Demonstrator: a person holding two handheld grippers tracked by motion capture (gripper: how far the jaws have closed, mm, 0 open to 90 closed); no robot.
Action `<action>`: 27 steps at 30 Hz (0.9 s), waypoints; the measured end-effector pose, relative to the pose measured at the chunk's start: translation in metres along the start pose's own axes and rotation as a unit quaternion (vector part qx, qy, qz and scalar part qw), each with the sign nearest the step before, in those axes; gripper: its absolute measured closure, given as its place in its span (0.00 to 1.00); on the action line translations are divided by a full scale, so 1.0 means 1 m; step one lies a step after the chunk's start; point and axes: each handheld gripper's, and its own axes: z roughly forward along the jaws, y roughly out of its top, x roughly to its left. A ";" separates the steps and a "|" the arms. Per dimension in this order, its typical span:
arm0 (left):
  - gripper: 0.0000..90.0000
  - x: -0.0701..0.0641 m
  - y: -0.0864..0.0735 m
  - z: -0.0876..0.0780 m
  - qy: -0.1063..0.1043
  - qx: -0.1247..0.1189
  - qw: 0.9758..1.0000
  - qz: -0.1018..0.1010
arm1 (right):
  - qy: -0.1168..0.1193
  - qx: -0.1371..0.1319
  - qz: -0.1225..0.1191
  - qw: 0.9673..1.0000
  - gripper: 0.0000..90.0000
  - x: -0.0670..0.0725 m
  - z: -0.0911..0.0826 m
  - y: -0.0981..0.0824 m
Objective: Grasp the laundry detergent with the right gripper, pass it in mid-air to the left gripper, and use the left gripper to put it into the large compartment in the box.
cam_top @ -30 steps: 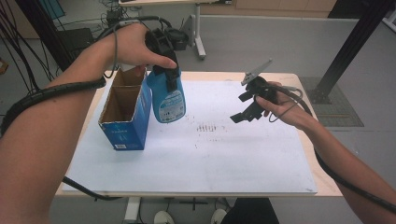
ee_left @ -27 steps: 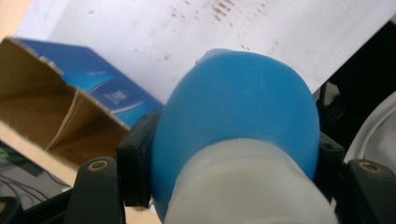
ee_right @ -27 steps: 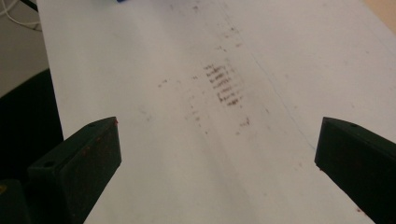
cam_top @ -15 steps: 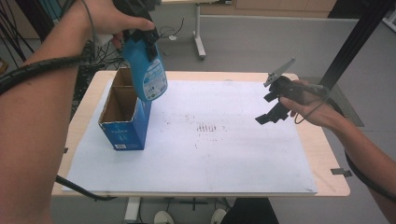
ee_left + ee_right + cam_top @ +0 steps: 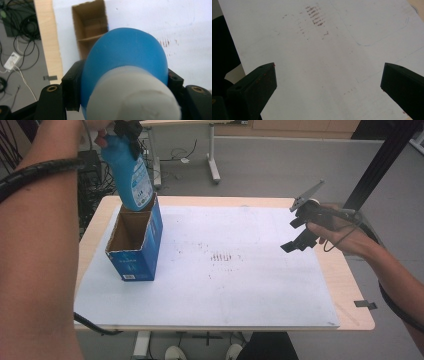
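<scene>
Grey floor all round, desk legs and cable tangles at the back, and centre stage a wooden table [image 5: 350,285] under a big white sheet [image 5: 240,275] flecked with brownish marks. Over on the left, an open blue cardboard box [image 5: 134,247] stands upright on the sheet near the left edge, its brown inside showing. Right above its far end hangs the blue bottle [image 5: 129,170], slightly tilted, base at the box's rim, and I can't tell if it touches. The left gripper [image 5: 127,130] has it pinched up top; in the left gripper view the black jaws press either side of the bottle [image 5: 125,67] with its white cap nearest the camera. Across to the right, the right gripper [image 5: 300,237] hovers above the sheet, jaws spread wide, nothing between them.
</scene>
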 end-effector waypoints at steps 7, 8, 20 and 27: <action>0.40 0.015 0.002 0.002 0.012 0.004 0.998 -0.058 | -0.003 0.001 -0.006 1.000 0.00 0.000 -0.003 0.005; 0.40 0.017 0.002 0.004 0.012 0.007 0.998 -0.068 | -0.003 0.001 -0.006 1.000 0.00 0.000 -0.003 0.005; 0.40 0.032 0.001 0.020 0.009 0.012 0.994 -0.110 | -0.001 0.000 -0.009 1.000 0.00 -0.001 -0.003 0.005; 0.40 0.037 -0.001 0.028 0.011 0.014 0.993 -0.120 | -0.001 -0.004 -0.010 1.000 0.00 -0.001 -0.002 0.005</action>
